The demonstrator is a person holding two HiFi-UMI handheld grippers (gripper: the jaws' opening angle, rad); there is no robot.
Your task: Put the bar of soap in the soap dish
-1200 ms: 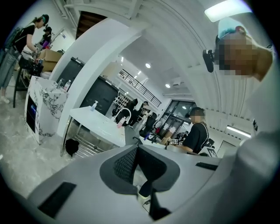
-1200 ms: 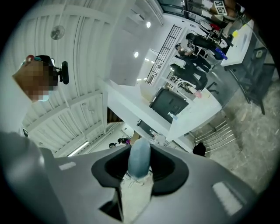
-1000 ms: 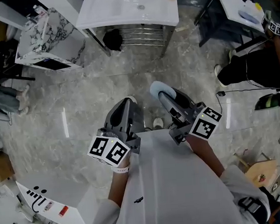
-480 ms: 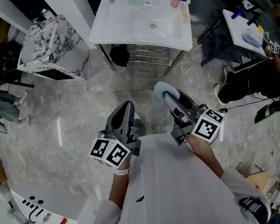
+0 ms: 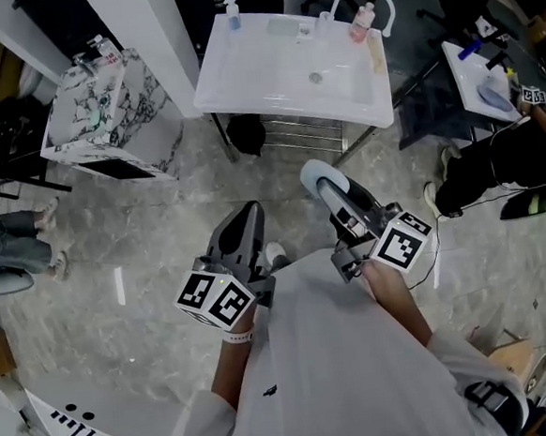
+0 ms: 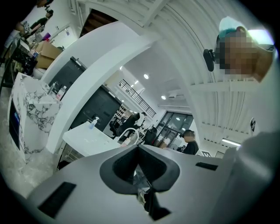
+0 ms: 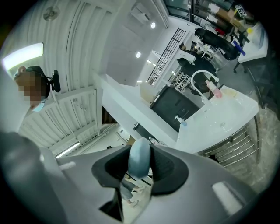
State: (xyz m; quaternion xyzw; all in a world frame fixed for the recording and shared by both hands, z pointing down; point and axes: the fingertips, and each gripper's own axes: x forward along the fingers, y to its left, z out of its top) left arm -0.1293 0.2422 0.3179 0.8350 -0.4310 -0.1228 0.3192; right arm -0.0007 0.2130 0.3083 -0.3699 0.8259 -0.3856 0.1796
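The right gripper (image 5: 325,187) is clenched on the pale blue bar of soap (image 7: 140,155), held level and well short of the white sink (image 5: 244,85), ready for what may be the soap dish (image 5: 283,28) at the sink's back edge, while the left gripper (image 5: 248,214) is clamped together, empty.

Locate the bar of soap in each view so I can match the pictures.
Head view: the pale blue bar of soap sits just right of centre, between the jaws of the right gripper.
Left gripper view: not in it.
Right gripper view: the bar of soap is low centre, clamped between the jaws.
Shared landmark: the white washbasin, top of the head view, lower left in the left gripper view, right in the right gripper view.
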